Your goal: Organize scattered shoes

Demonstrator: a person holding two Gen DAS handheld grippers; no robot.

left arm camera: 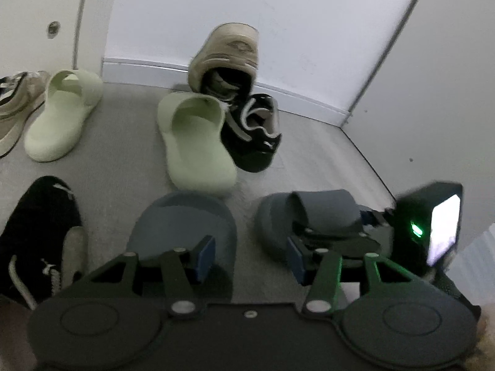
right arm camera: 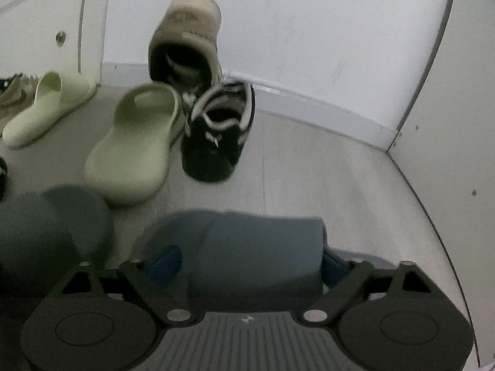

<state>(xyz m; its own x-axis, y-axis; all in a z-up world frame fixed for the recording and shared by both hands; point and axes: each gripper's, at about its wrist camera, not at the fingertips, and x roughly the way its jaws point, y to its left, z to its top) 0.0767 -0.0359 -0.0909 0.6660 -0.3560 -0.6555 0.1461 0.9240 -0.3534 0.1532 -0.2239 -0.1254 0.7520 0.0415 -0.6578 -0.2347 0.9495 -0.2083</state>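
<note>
Left wrist view: seven shoes lie on the grey floor (left arm camera: 309,142). Two are pale green slides, one at far left (left arm camera: 62,117) and one mid-floor (left arm camera: 195,145). Two are grey-blue slides, one just ahead of the left hand-held gripper (left arm camera: 250,256) at (left arm camera: 182,216), the other to its right (left arm camera: 309,213). Two are black sneakers, near left (left arm camera: 40,232) and touching the mid green slide (left arm camera: 253,133). One beige sneaker (left arm camera: 225,58) stands tipped against the white wall (left arm camera: 278,15); part of another beige shoe (left arm camera: 12,114) shows at the left edge. The floor at right, toward the corner, is bare. The left hand-held gripper's blue pads are spread with nothing between them. The right hand-held gripper (left arm camera: 337,232) reaches in from the right onto the right grey-blue slide's strap.

Right wrist view: the right hand-held gripper (right arm camera: 247,262) pinches the strap of the grey-blue slide (right arm camera: 256,247), a pad on each side. Open floor (right arm camera: 324,170) runs ahead and right up to the baseboard (right arm camera: 309,102).
</note>
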